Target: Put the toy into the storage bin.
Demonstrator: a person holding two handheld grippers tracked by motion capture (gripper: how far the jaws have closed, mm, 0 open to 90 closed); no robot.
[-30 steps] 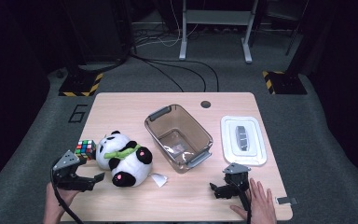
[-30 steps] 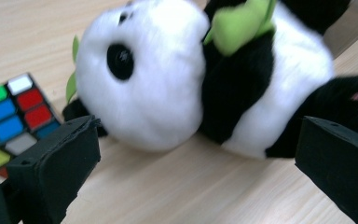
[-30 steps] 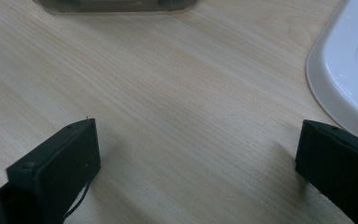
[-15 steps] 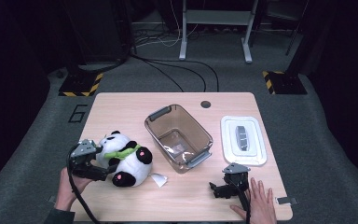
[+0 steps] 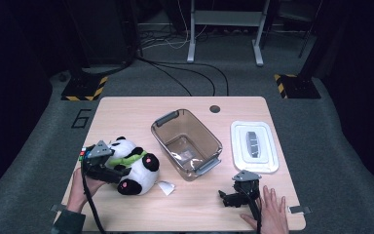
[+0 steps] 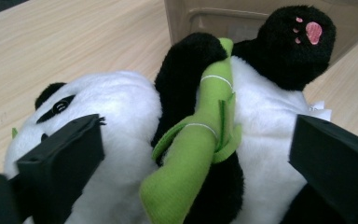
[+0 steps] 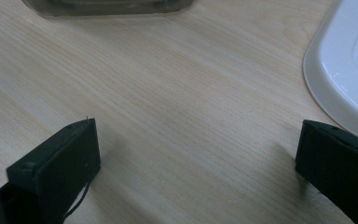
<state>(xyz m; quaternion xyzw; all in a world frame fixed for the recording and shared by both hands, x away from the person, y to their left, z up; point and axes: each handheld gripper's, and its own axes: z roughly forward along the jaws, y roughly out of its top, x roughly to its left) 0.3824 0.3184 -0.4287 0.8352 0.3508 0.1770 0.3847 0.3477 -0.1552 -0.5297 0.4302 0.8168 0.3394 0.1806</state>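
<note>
The plush panda [image 5: 132,165] lies on its side on the table [image 5: 126,112], just beside the near-left corner of the clear plastic bin [image 5: 186,144], which serves here as the landmark. One black paw with a pink pad points toward the bin, and a green bamboo stalk [image 6: 200,140] lies across the panda's white belly, tucked under a black arm.

The left claw [image 5: 117,171] is at the panda, on the side away from the bin. In the left gripper view its two black jaws stand wide on either side of the toy's body, one by the head and one by the belly; they have just been closing a little, with the panda between them. The pads are not seen pressing into the plush.

A cube with coloured faces [image 5: 83,154] peeks out behind the left claw, farther from the bin than the panda.

The right claw [image 5: 230,199] rests on the table near the bin's near-right corner. Its jaws are spread wide over bare wood with nothing between them. The white lid [image 5: 268,161] lies flat to the right of the bin.
</note>
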